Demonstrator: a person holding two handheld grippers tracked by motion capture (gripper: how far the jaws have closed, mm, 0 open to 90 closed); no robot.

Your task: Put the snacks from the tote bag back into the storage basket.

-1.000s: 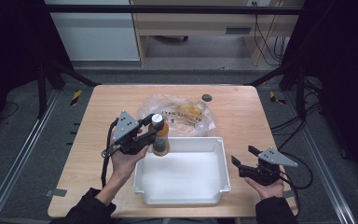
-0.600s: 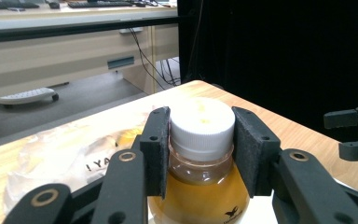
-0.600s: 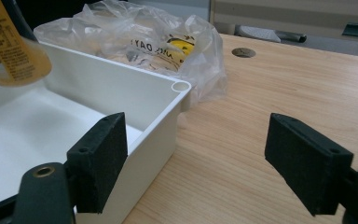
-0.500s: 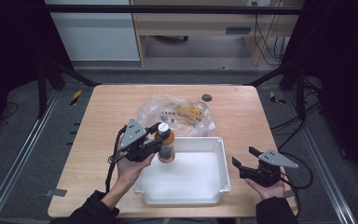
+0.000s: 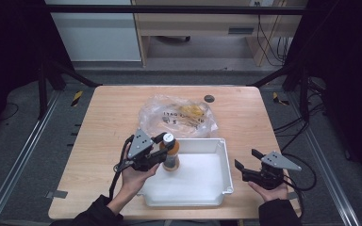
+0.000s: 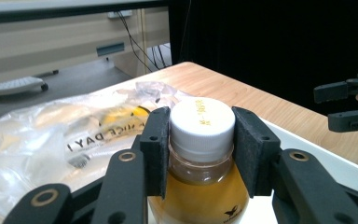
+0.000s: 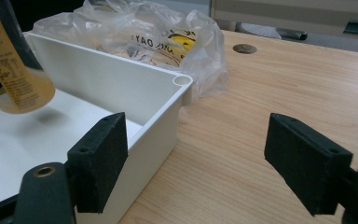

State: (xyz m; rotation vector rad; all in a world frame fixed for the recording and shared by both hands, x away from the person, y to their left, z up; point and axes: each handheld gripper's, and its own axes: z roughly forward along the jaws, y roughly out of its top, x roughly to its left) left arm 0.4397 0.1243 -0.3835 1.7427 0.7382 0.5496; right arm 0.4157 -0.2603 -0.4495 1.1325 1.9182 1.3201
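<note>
A small bottle (image 5: 171,154) of amber liquid with a white cap (image 6: 201,125) hangs just above the floor of the white bin (image 5: 226,162), near its far left corner. My left gripper (image 5: 164,146) is shut on the bottle's neck and cap, its pads (image 6: 157,144) pressing both sides. The right gripper view shows the bottle's lower end (image 7: 15,70) held clear of the bin's floor, casting a shadow. My right gripper (image 5: 246,161) rests open by the bin's right wall, near the table's front right, nothing between its pads (image 7: 103,158).
A crumpled clear plastic bag (image 5: 179,115) with yellow items and printed lettering lies just behind the bin. A small dark round disc (image 5: 209,98) sits on the wooden table (image 5: 108,117) toward the back. Bare wood lies left of the bin and at the right.
My left gripper has carried the bottle from beside the bag rightward and toward the front, over the bin's left wall and down into the bin. The right gripper has stayed put.
</note>
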